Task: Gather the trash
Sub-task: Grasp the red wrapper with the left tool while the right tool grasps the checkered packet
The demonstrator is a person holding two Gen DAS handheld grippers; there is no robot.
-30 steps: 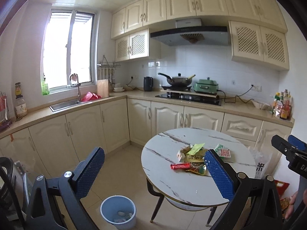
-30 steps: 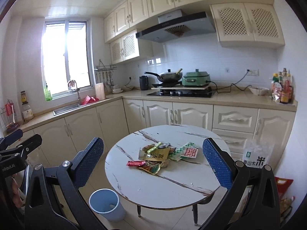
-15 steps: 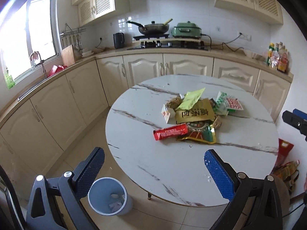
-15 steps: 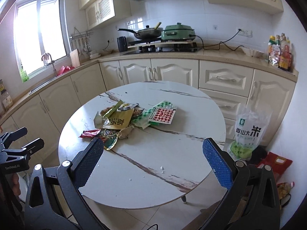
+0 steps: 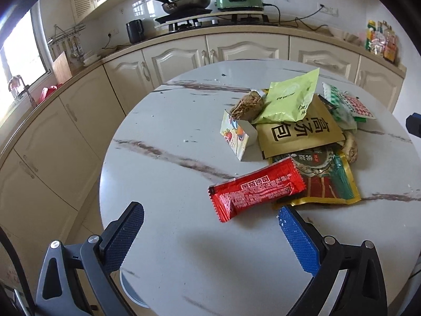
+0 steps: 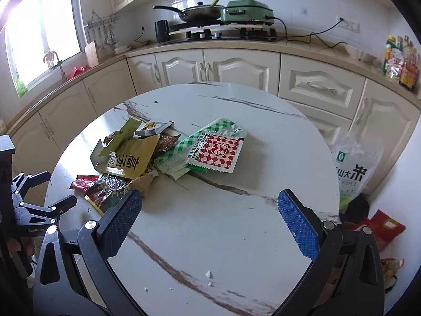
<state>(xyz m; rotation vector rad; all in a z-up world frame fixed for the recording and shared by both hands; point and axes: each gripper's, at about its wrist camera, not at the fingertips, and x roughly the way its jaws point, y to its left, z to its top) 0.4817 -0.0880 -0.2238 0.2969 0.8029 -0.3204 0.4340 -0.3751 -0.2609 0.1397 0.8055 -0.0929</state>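
A pile of snack wrappers lies on the round marble table (image 5: 171, 137). Nearest my left gripper (image 5: 210, 214) is a red wrapper (image 5: 255, 188), just beyond the open, empty fingertips. Behind it lie a green-gold packet (image 5: 329, 181), a gold packet (image 5: 297, 131), a light green packet (image 5: 292, 97) and a small white carton (image 5: 236, 135). My right gripper (image 6: 209, 202) is open and empty above the table (image 6: 223, 223), short of a red-checked packet (image 6: 218, 152) and the gold packet (image 6: 131, 160). The left gripper shows at the right wrist view's left edge (image 6: 34, 205).
A blue trash bin (image 5: 129, 287) stands on the floor under the table's near left edge, mostly hidden. Cabinets and a counter with a stove (image 6: 221, 33) run behind. A rice bag (image 6: 355, 168) and red bags (image 6: 381, 226) sit on the floor to the right.
Both grippers have moved forward and tilted down toward the table; the wrapper pile is now much closer. Both stay open and empty.
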